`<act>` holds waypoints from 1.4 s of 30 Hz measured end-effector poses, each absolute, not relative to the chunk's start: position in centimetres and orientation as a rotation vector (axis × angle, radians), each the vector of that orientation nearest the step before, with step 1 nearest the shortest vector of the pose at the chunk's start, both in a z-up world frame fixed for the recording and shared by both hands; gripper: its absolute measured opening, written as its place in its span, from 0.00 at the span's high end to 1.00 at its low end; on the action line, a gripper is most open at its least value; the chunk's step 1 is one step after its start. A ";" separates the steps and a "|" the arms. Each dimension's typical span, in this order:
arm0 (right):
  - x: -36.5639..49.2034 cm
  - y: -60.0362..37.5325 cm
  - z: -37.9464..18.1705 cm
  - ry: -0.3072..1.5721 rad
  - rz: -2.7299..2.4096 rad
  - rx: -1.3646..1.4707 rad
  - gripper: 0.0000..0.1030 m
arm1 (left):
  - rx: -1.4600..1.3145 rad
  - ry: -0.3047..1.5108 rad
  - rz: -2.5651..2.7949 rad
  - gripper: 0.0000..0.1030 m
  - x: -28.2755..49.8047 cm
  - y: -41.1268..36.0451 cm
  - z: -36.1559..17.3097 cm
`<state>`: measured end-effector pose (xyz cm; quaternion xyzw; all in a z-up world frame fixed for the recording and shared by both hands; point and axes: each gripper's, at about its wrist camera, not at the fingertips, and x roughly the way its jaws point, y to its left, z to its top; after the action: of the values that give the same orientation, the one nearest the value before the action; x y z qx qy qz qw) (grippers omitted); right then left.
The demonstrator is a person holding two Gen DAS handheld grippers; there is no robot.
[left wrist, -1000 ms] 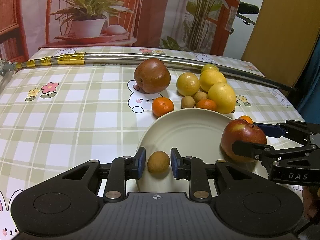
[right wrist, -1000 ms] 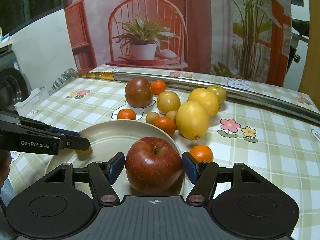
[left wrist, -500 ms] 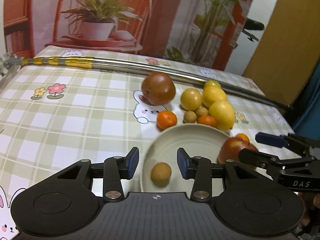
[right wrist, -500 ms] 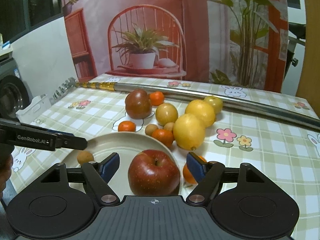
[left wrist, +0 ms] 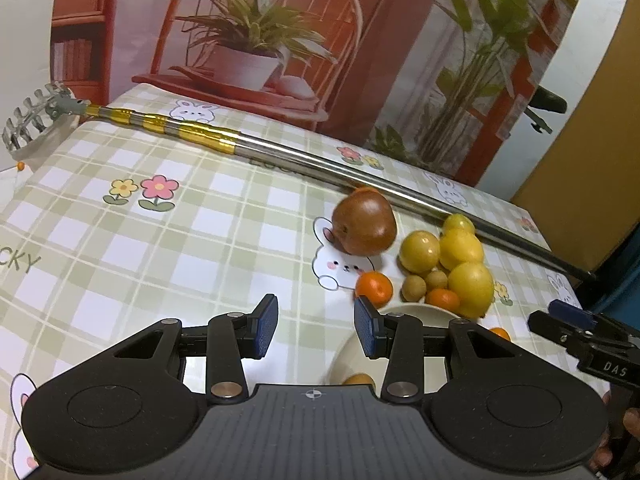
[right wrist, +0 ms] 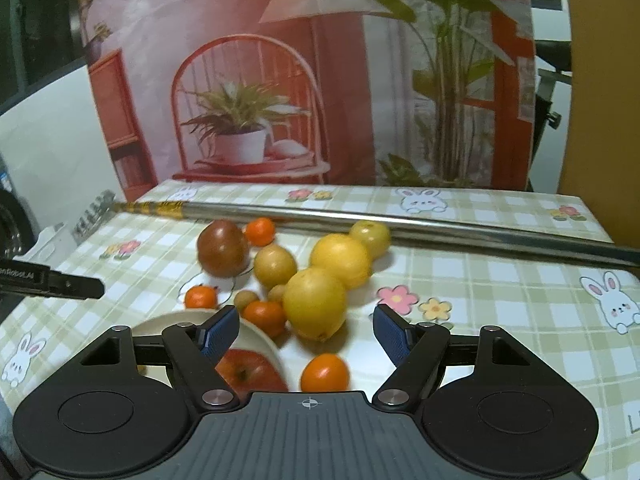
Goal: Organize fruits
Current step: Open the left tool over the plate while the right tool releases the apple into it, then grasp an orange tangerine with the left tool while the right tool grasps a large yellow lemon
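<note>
Both sets of fingers are spread wide and carrying nothing. The left gripper (left wrist: 315, 330) has let its small brown fruit (left wrist: 359, 379) go and pulled up and back; a second ago that fruit sat pinched between the blue pads, and now it lies on the plate (left wrist: 416, 309), just peeking out above the gripper body. Same story on the right: the right gripper (right wrist: 307, 330) has released the red apple (right wrist: 250, 370) it was straddling and lifted away, so the apple rests on the plate (right wrist: 180, 318) by the near rim, under the left finger.

That reads as two fruits delivered and both tools free for the next pick. The rest of the fruit still sits on the checked tablecloth (left wrist: 160, 248): the big yellow lemons (right wrist: 316, 302), a dark reddish-brown fruit (left wrist: 365, 222), several tangerines (left wrist: 374, 289).

Now the views. The right wrist camera shows the apple plainly, plus a loose tangerine (right wrist: 325, 372) just off the plate, near the gap between its open fingers, probably the handiest next target. The left wrist camera hides the apple entirely, but it alone shows the small brown fruit on the plate, and the rake end of the long metal pole (left wrist: 280, 152) at far left.
</note>
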<state>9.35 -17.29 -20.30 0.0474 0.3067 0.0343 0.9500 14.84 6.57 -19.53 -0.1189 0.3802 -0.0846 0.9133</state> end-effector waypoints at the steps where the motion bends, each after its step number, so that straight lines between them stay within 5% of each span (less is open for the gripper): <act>1: 9.5 -17.5 -20.2 0.622 0.065 0.099 0.31 | -0.239 0.784 -0.170 0.57 15.0 6.5 -19.5; 23: 12.7 -19.9 -19.5 0.622 0.027 0.156 0.32 | -0.151 0.807 -0.220 0.57 18.3 3.7 -18.4; 42: 14.1 -21.9 -21.3 0.661 -0.007 0.225 0.32 | -0.323 1.022 -0.269 0.59 24.6 0.8 -24.2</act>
<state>14.11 -21.93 -21.34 0.1103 0.3239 -0.0032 0.9396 24.61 0.84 -24.24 -0.1534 0.4852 -0.1279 0.8513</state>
